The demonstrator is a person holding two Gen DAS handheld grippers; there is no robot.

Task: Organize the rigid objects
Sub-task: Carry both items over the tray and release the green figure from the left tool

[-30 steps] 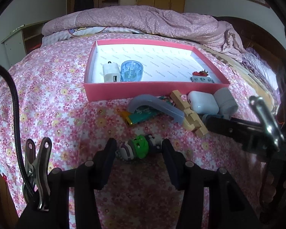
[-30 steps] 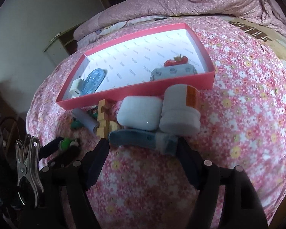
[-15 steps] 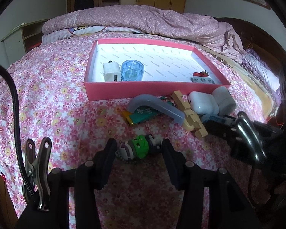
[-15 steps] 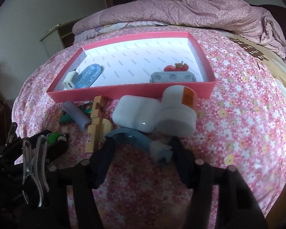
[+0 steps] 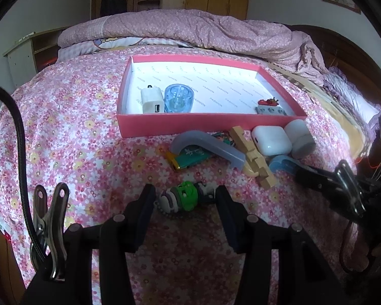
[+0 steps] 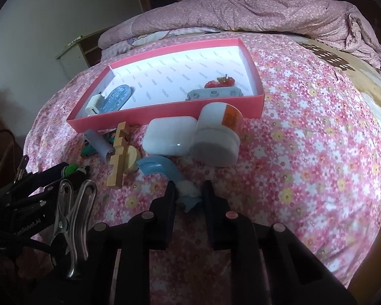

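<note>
My left gripper is shut on a small green toy with a bead chain, low on the flowered bedspread. My right gripper has its jaws closing on the white-tipped near end of a blue curved piece, with the pads against its sides. Just beyond lie a white case, a white jar with an orange label, a wooden notched piece and a grey curved piece. The pink box holds a white charger, a blue oval item and a grey brick.
A teal and yellow item lies under the grey curved piece. A rumpled pink quilt is heaped behind the box. A wooden headboard curves at the right. The bedspread falls away at the left edge.
The right gripper's jaws have narrowed a lot and now hold the blue curved piece by its end instead of straddling it. The left gripper and green toy have not moved.
</note>
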